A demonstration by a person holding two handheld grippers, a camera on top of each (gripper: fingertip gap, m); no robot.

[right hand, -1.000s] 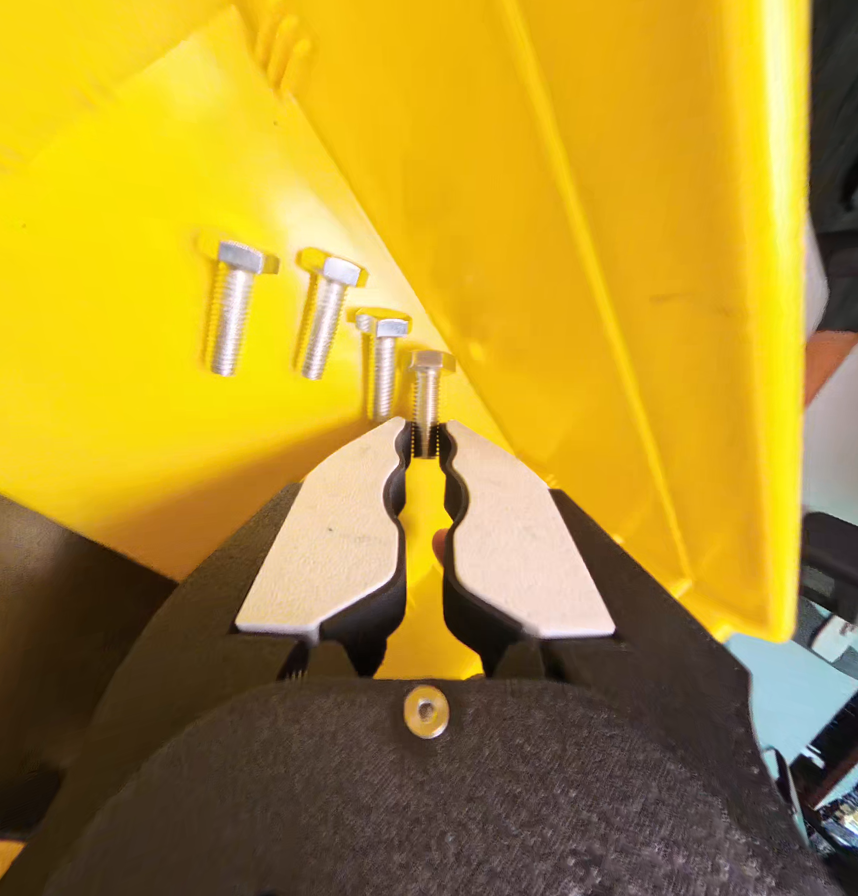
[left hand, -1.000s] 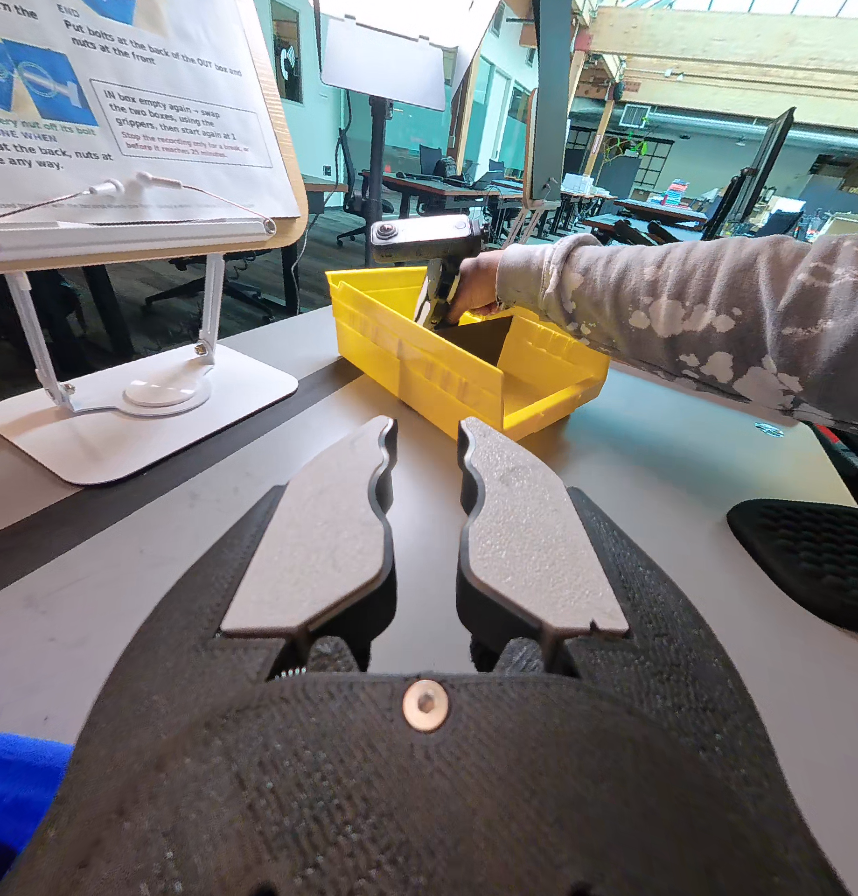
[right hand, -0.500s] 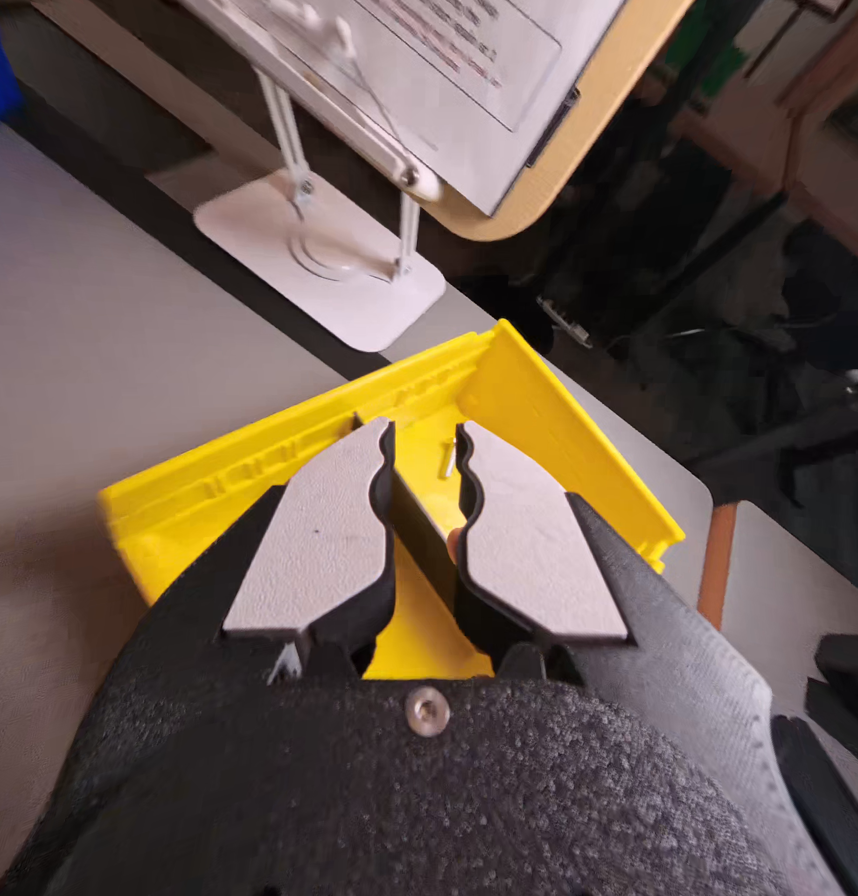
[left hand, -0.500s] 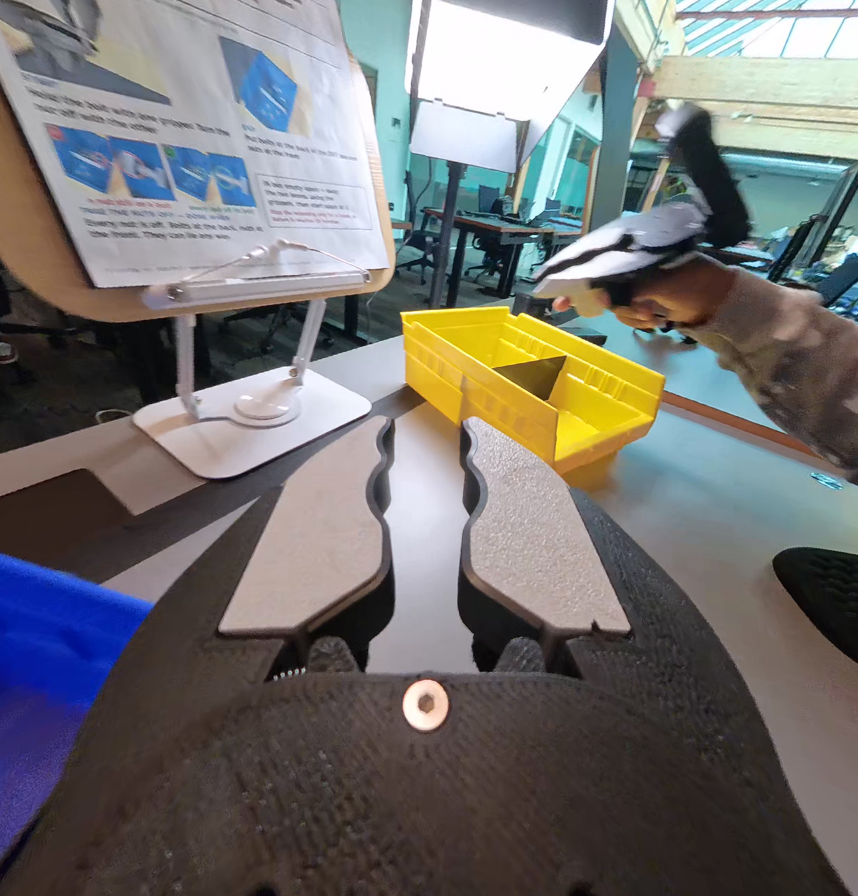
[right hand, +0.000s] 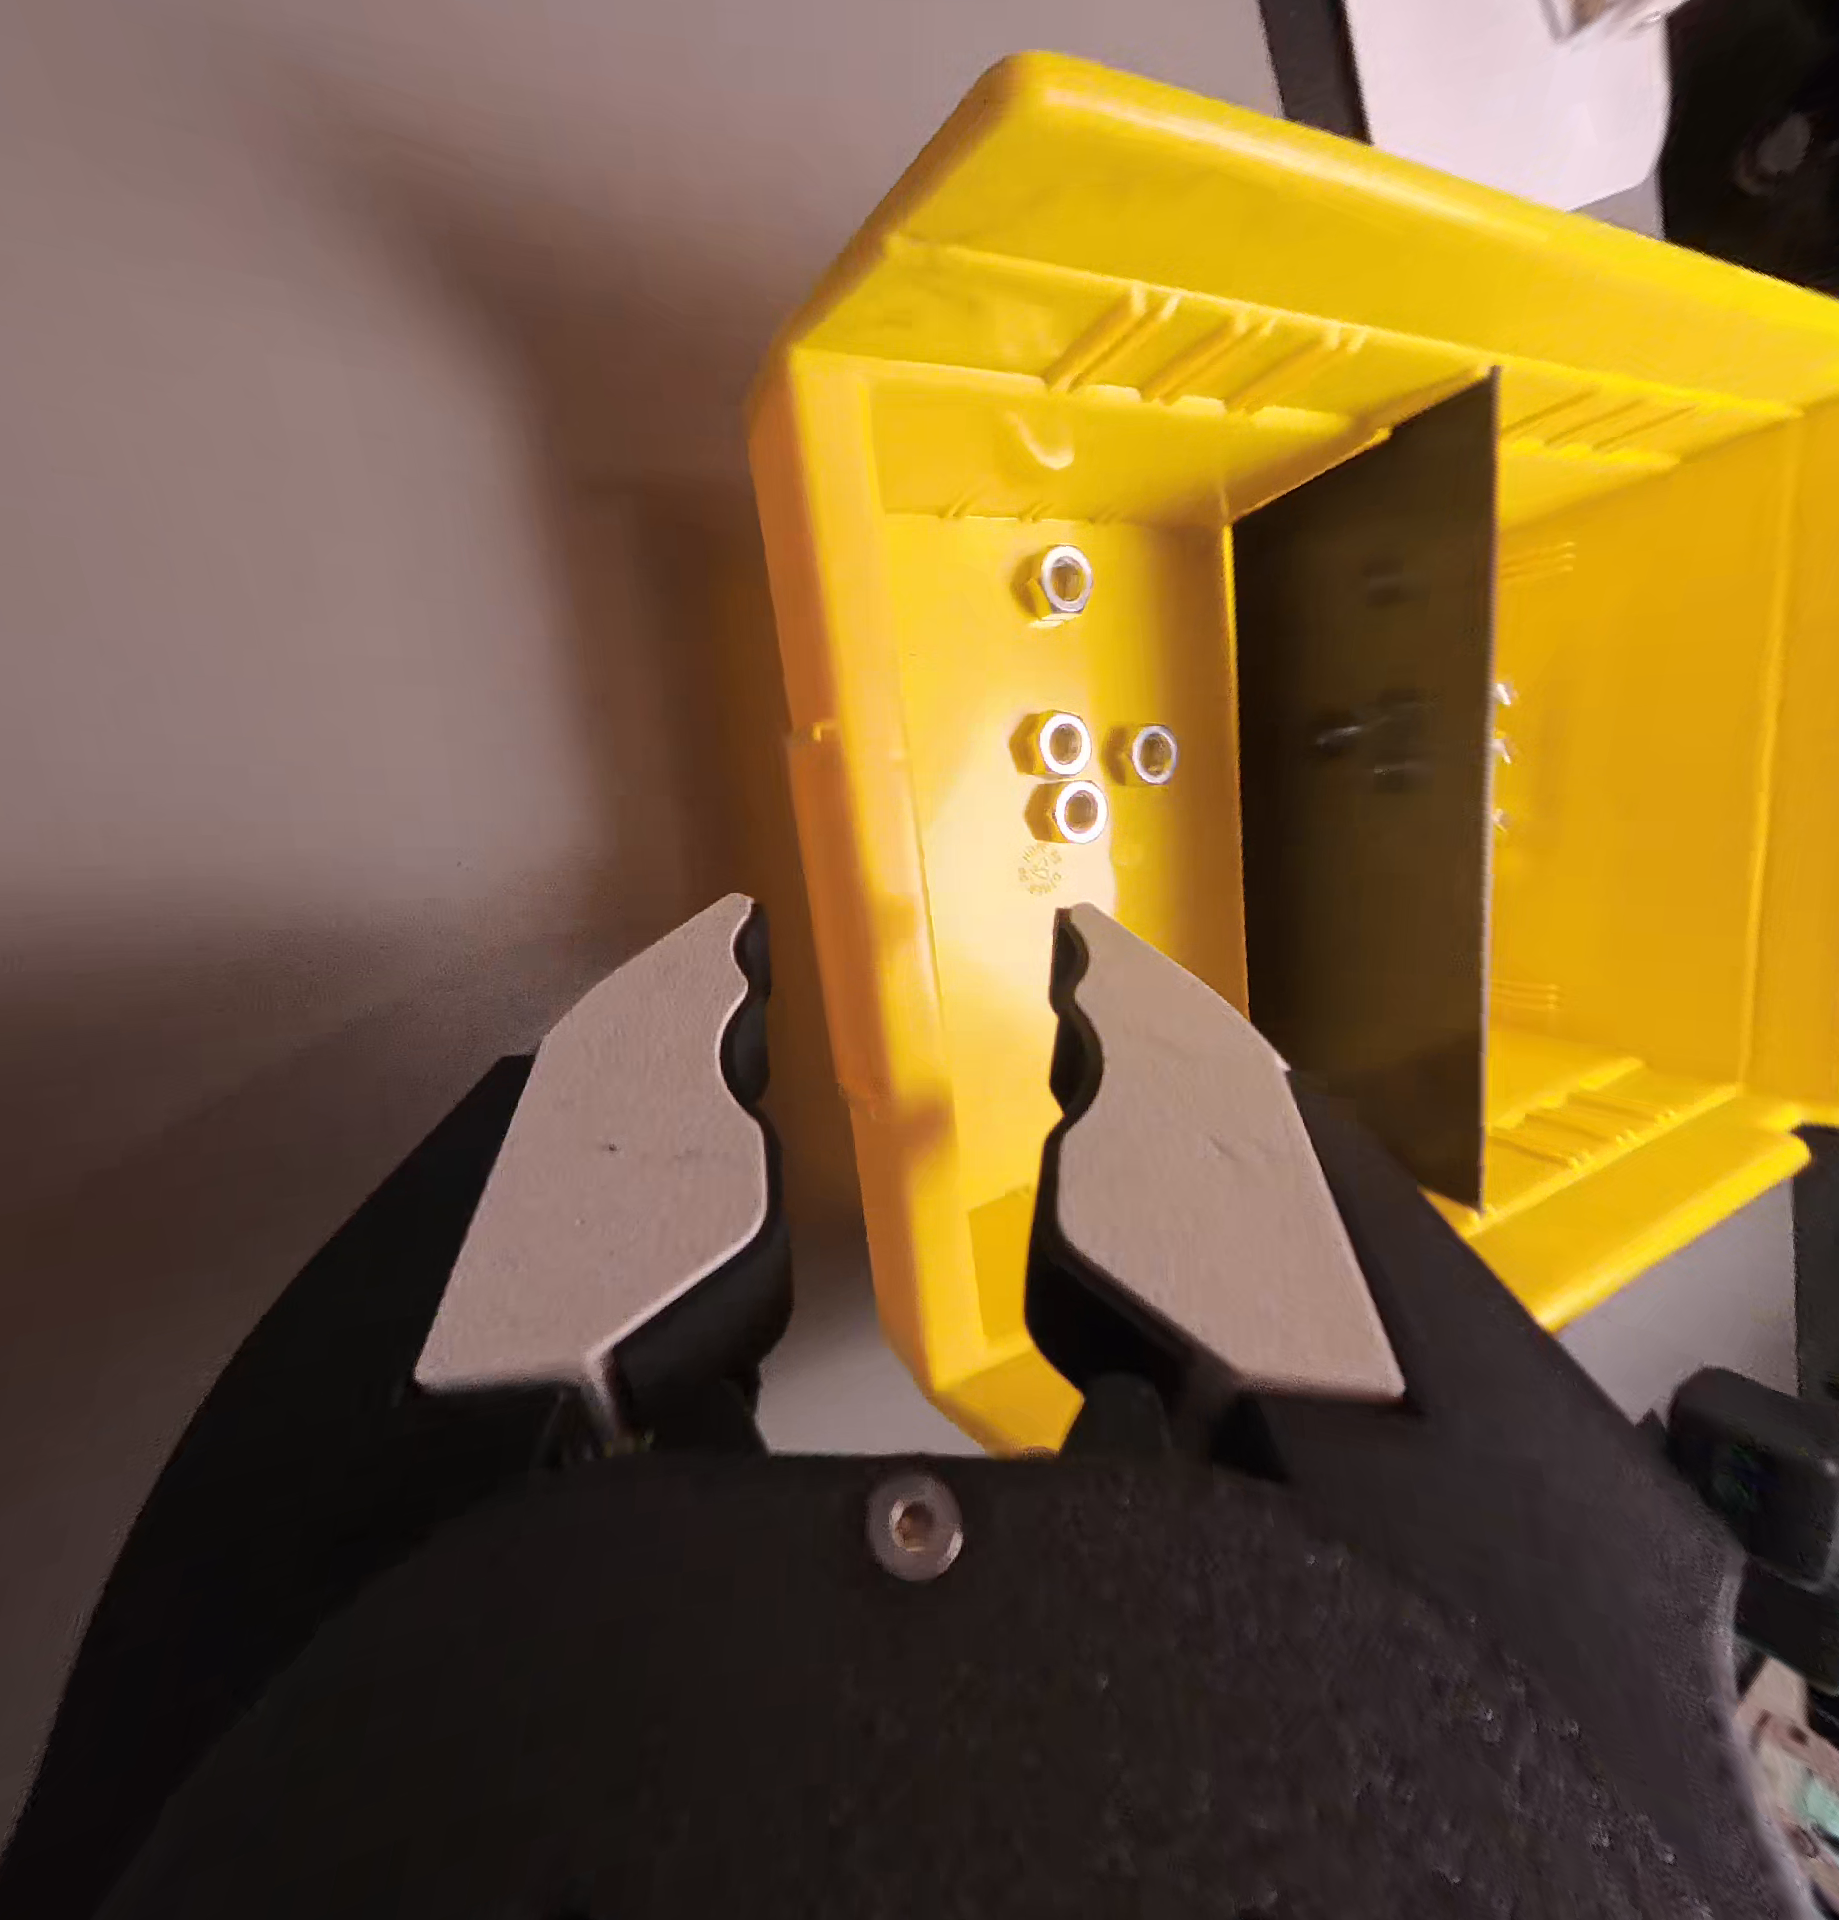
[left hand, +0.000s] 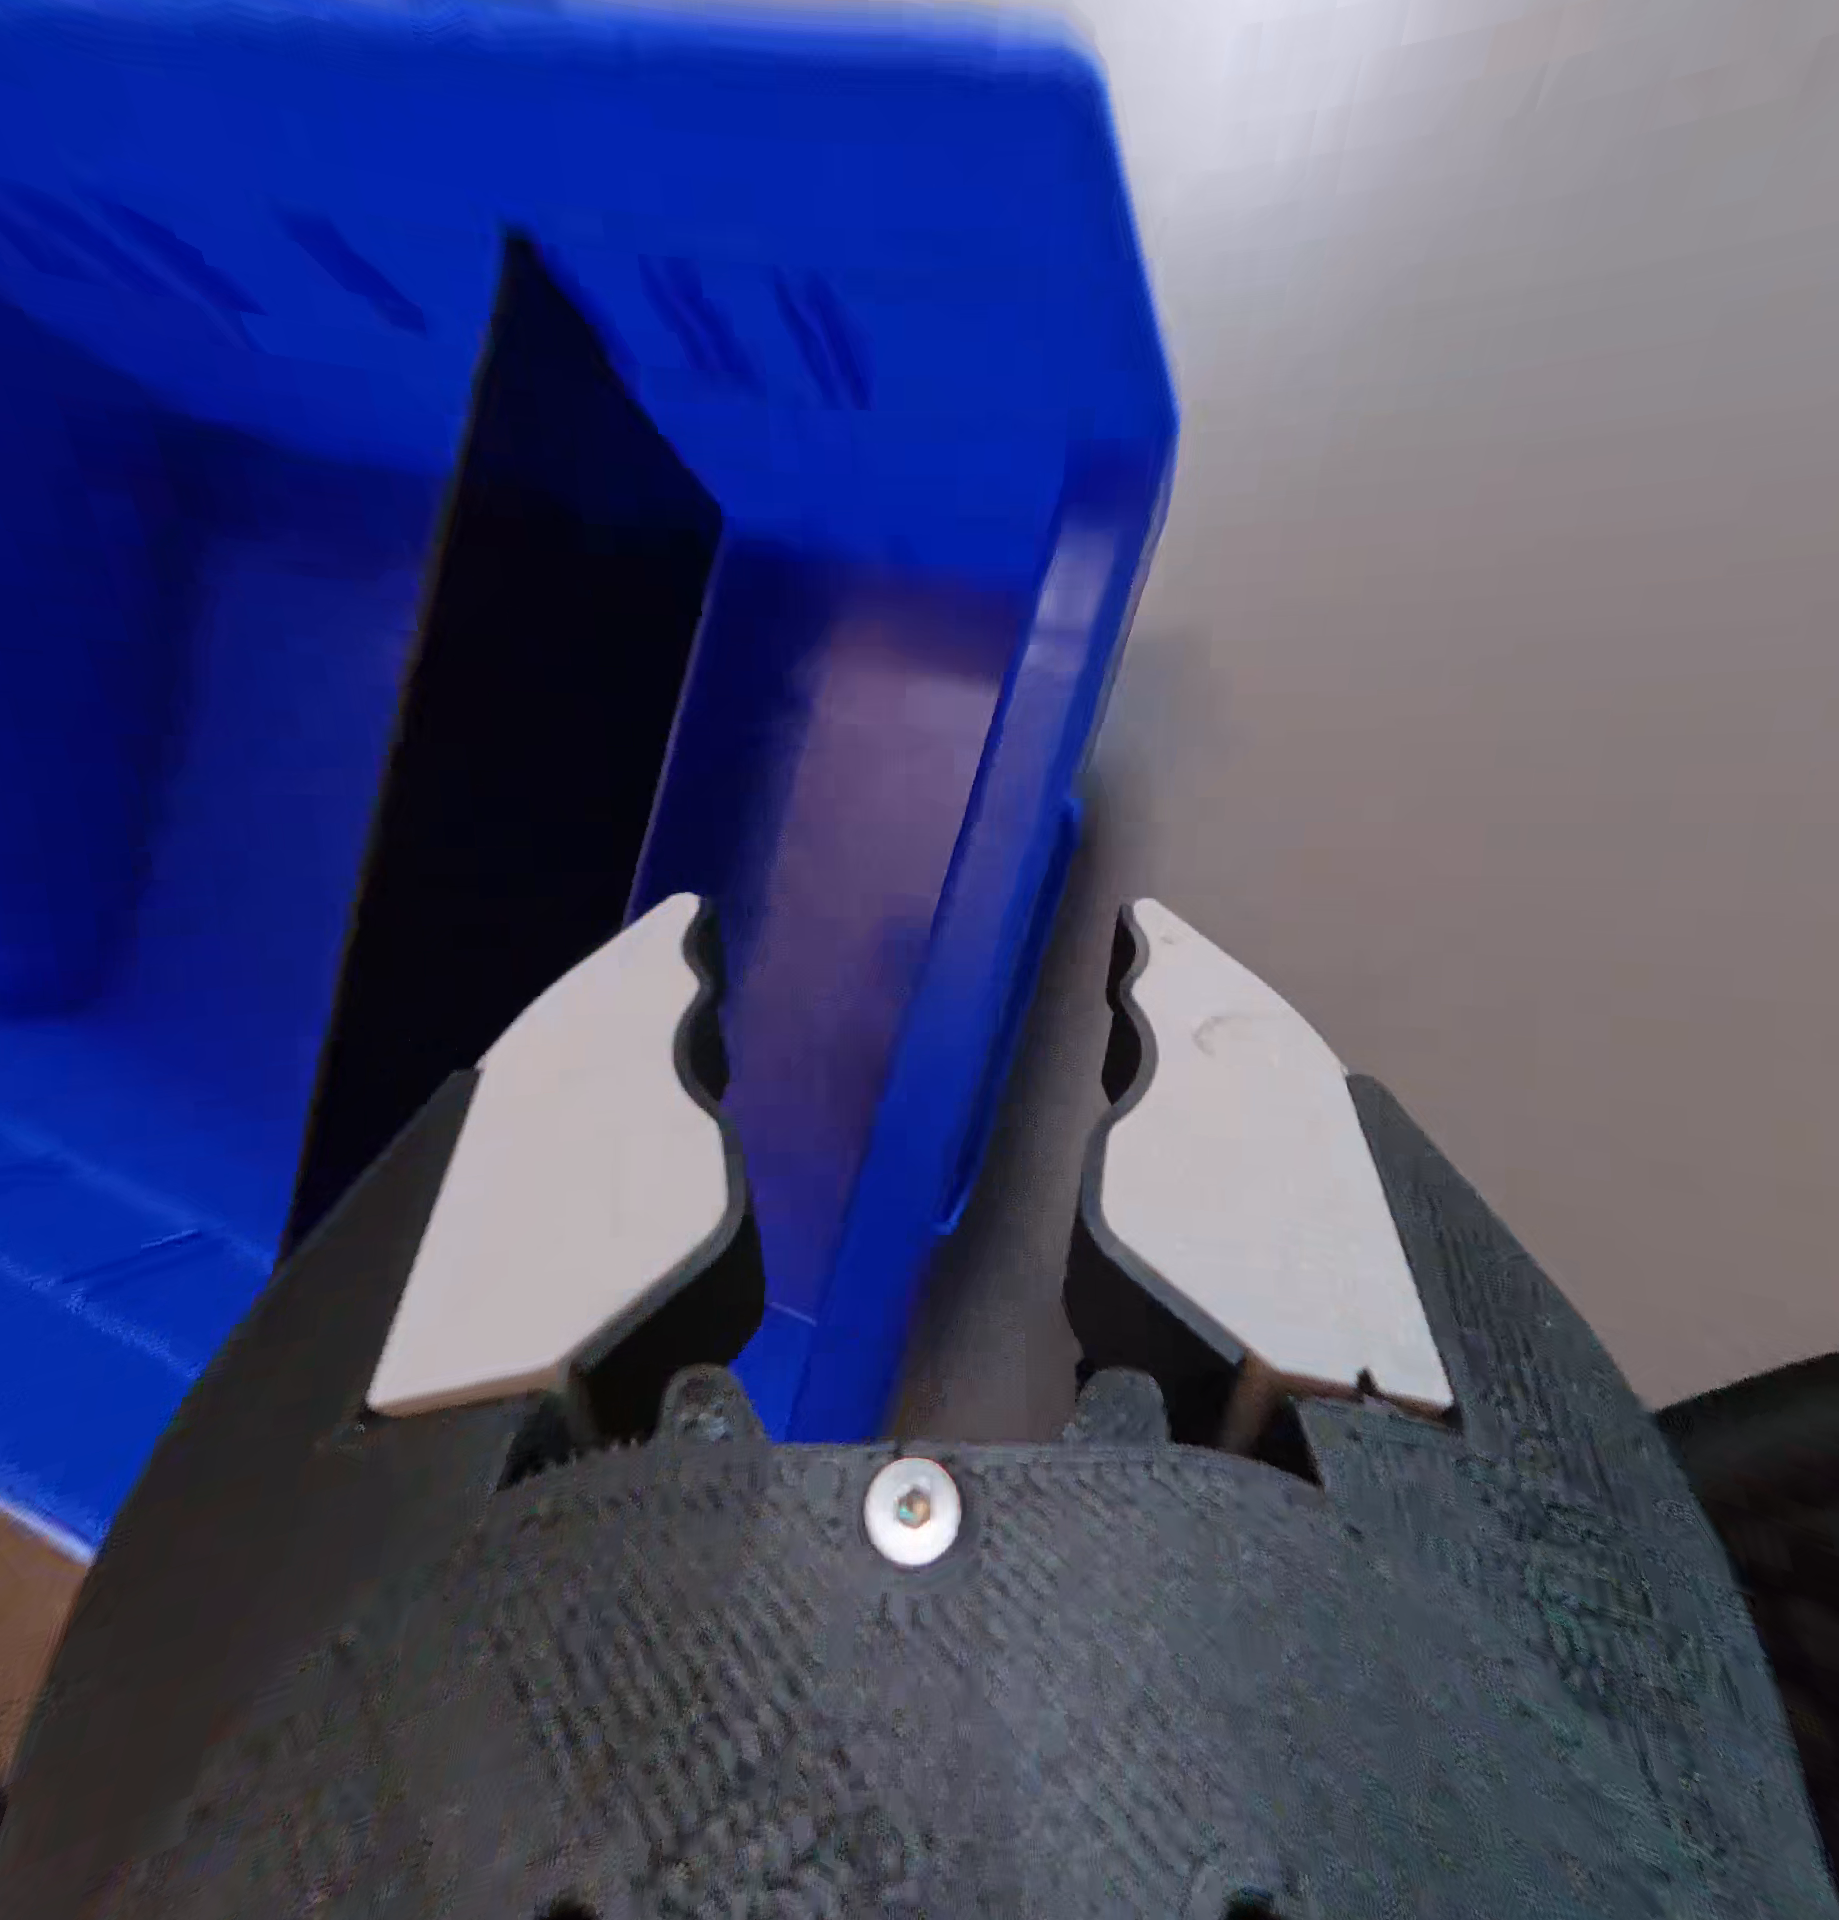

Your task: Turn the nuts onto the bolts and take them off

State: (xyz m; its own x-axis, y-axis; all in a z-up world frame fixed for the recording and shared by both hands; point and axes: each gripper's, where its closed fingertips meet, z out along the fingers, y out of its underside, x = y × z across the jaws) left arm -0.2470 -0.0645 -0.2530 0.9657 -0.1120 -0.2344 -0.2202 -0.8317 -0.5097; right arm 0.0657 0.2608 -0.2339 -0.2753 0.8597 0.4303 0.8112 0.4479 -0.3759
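Left claw (left hand: pixel 915 925) gapes wide astride a blue bin's (left hand: pixel 1008 831) wall; right claw (right hand: pixel 904 925), likewise wide, straddles the yellow bin (right hand: pixel 1258 260) holding four nuts (right hand: pixel 1063 743), bolts perhaps behind its divider (right hand: pixel 1362 779).

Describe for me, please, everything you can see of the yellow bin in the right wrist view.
The yellow bin looks like moulded plastic, open-topped, with ribbed walls, resting on the grey table. A dark divider splits it. The near compartment holds four silver nuts; bolts behind the divider are barely visible. The open right claw straddles its near wall, one finger outside, one inside; contact is unclear.
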